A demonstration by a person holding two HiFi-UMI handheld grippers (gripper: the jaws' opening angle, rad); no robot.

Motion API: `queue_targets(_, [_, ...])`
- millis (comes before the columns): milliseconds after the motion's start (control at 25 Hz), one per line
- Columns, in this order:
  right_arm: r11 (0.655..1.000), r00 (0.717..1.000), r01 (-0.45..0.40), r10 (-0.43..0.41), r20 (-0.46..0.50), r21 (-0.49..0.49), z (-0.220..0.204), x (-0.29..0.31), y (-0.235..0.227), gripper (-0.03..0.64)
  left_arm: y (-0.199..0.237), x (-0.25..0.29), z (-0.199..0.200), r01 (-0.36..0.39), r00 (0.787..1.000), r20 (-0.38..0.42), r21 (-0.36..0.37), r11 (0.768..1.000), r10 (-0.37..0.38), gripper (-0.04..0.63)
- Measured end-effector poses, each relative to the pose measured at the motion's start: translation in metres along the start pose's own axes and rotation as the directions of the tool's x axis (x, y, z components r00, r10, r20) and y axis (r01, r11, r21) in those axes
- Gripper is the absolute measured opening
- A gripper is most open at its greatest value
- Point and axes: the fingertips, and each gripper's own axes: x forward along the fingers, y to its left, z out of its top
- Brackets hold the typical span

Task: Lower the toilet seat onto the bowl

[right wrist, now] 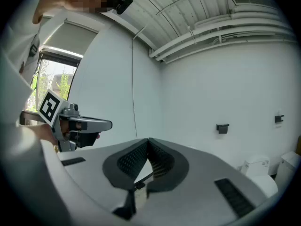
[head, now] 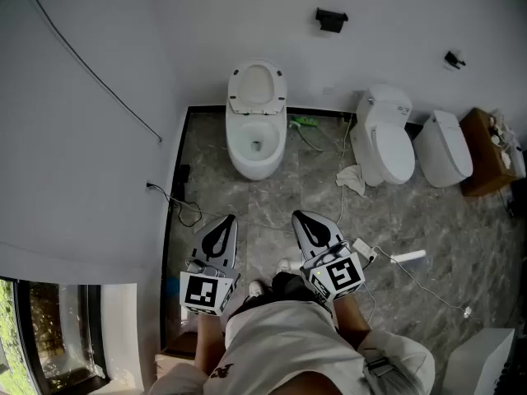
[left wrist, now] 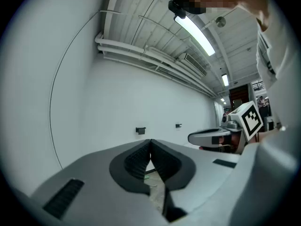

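A white toilet (head: 256,142) stands against the far wall in the head view. Its seat (head: 257,87) is raised and leans back against the wall, leaving the bowl uncovered. Both grippers are held close to the person, well short of the toilet. My left gripper (head: 222,220) is shut and holds nothing; its tips meet in the left gripper view (left wrist: 150,141). To its right, my right gripper (head: 298,216) is likewise shut with nothing in it, tips together in the right gripper view (right wrist: 148,139). Each gripper view shows the other gripper beside it.
Two more white toilets (head: 384,136) (head: 444,146) lie at the right, beside a brown box (head: 486,153). Cables (head: 185,208) and a white cloth (head: 353,179) lie on the grey stone floor (head: 272,204). A black fitting (head: 330,20) hangs on the wall.
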Motion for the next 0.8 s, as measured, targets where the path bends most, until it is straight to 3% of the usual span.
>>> queue_targets(480, [0.999, 0.999, 0.046, -0.046, -0.019, 0.011, -0.004, -0.010, 0.016, 0.023, -0.011, -0.013, -0.005, 0.046, 0.999, 0.000, -0.003, 0.999, -0.046, 0.023])
queue_targets(800, [0.998, 0.998, 0.058, -0.057, -0.037, 0.023, -0.013, 0.000, -0.008, 0.023, -0.009, 0.013, -0.013, 0.058, 0.998, -0.022, 0.004, 0.998, -0.058, 0.023])
